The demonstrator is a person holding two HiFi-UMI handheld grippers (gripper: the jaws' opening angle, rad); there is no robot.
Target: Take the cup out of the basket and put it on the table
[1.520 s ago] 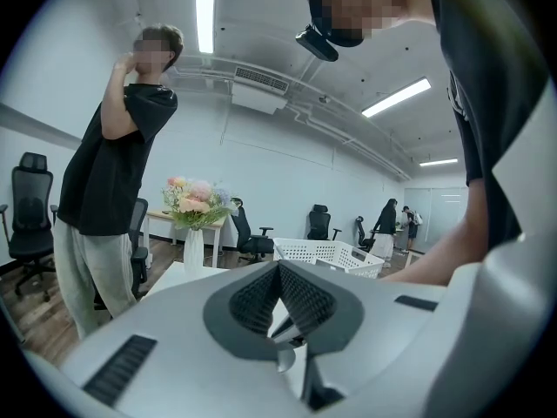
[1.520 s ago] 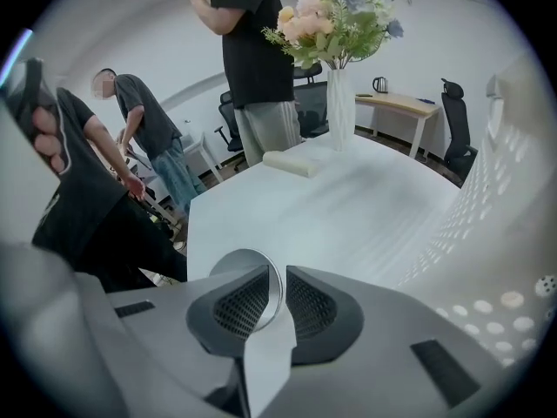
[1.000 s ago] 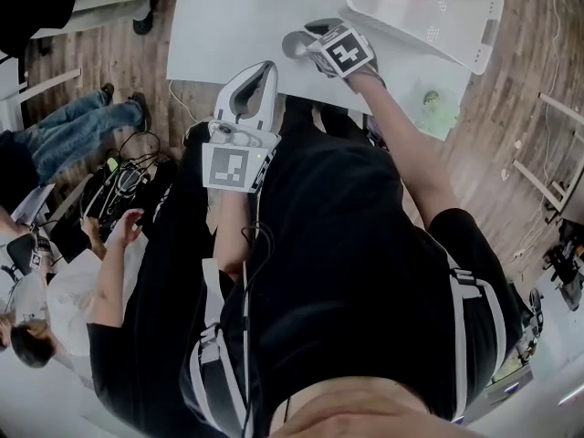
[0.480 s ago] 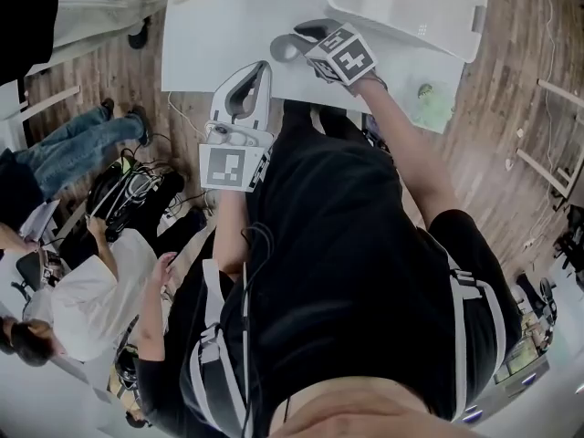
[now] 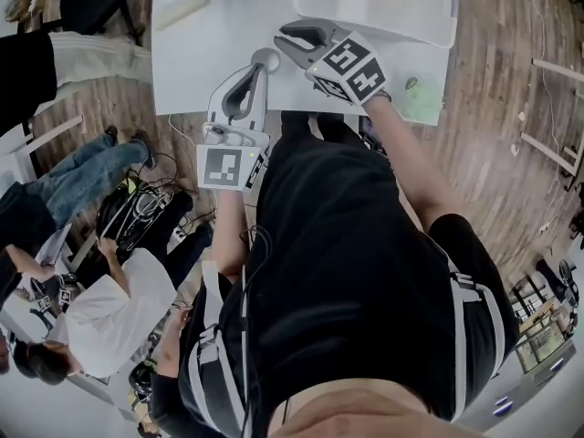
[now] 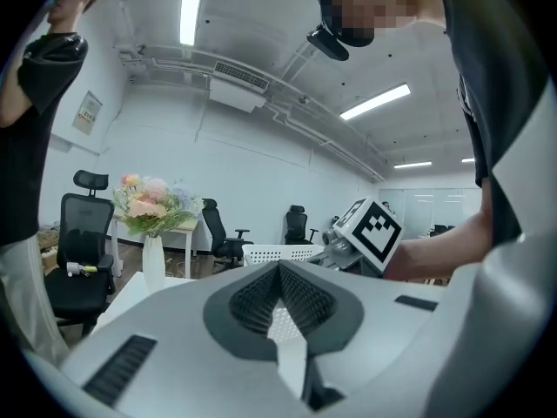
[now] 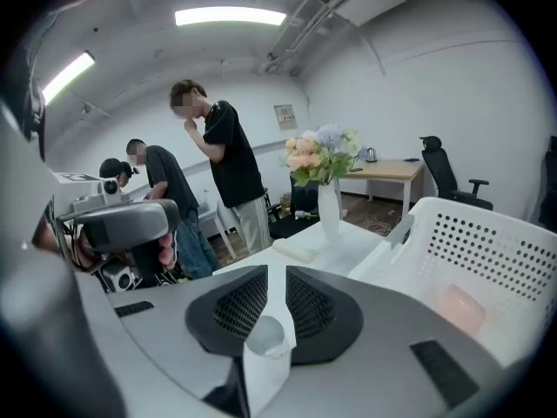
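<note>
A small clear cup (image 7: 264, 338) sits between the jaws of my right gripper (image 7: 277, 273), which is shut on it. In the head view the cup (image 5: 266, 58) is a small grey round shape just left of the right gripper (image 5: 285, 39). It hangs over the front part of the white table (image 5: 210, 39). The white perforated basket (image 5: 374, 3) stands behind and to the right, also at the right of the right gripper view (image 7: 487, 242). My left gripper (image 5: 262, 66) is shut and empty, its tips (image 6: 278, 273) right beside the cup.
A pink thing (image 7: 461, 307) lies in the basket. On the table are a vase of flowers (image 7: 326, 207), a white roll (image 7: 300, 249) and a green thing (image 5: 415, 99) at the right corner. Several people stand at the left (image 5: 55, 57). Cables (image 5: 137, 213) lie on the wooden floor.
The right gripper has swung away from the basket toward the table's front edge. The cup has come down and left, beside the left gripper's tips. The left gripper has barely moved.
</note>
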